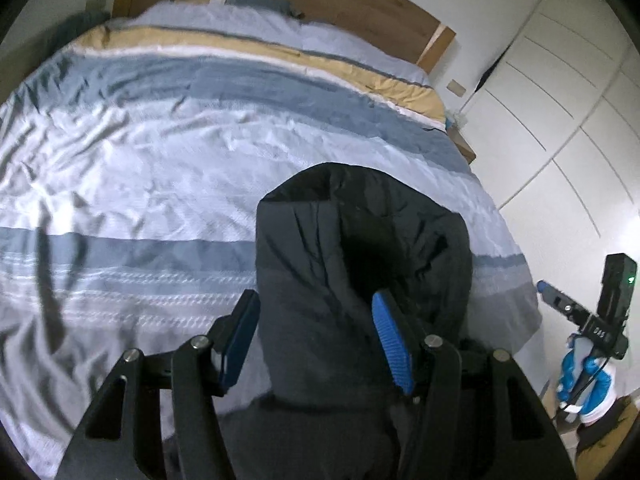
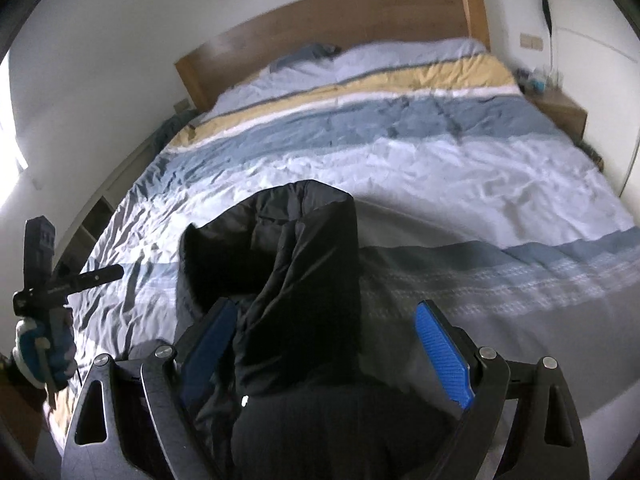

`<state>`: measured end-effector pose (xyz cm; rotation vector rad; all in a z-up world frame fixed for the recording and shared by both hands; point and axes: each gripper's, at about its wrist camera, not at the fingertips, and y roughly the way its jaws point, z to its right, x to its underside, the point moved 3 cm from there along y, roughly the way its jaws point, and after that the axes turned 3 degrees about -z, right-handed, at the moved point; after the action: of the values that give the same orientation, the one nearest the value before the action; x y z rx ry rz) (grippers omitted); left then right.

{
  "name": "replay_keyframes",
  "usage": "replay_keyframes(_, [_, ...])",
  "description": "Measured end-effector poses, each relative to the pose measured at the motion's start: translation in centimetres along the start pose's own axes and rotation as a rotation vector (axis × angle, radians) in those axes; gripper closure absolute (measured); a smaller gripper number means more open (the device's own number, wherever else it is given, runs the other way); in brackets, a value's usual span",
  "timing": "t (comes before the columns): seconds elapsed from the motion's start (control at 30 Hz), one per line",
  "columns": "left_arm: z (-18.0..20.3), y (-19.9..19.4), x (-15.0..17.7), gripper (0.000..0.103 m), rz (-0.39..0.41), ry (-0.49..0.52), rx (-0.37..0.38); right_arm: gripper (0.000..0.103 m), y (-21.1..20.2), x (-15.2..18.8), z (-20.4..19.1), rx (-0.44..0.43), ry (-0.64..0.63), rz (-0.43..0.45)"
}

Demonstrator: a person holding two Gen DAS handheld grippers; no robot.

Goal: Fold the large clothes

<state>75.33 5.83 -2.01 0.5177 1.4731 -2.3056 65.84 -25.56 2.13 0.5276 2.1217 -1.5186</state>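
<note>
Black jacket bunched between the left gripper pads, gripped; same dark cloth draped between the right gripper jaws, grip unclear. Beyond: striped duvet, wooden headboard, nightstand, white wardrobe doors.

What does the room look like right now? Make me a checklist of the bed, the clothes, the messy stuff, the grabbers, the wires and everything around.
Surface: bed with striped duvet, wrinkled.
Job's things: black jacket, bunched, standing up between both grabbers' jaws.
Clutter: small items on the nightstand, too blurred to name.
Grippers: left gripper jaws apart around the jacket; right gripper jaws wide, jacket against one pad only. Gloved hands hold them.
Cables: thin black wire by the right hand's glove.
Surroundings: wooden headboard, white wardrobe doors, white walls.
</note>
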Motion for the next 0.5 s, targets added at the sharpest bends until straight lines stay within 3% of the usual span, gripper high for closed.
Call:
replay_keyframes(0.23, [-2.7, 6.2, -3.8, 0.046, 0.011, -0.094, 0.043, 0.01, 7.3, -4.6, 1.0, -0.061, 0.071, -0.041])
replay_keyframes(0.5, [-5.4, 12.8, -4.4, 0.046, -0.028, -0.168, 0.068, 0.009, 14.5, -6.6, 1.8, -0.081, 0.103, -0.091])
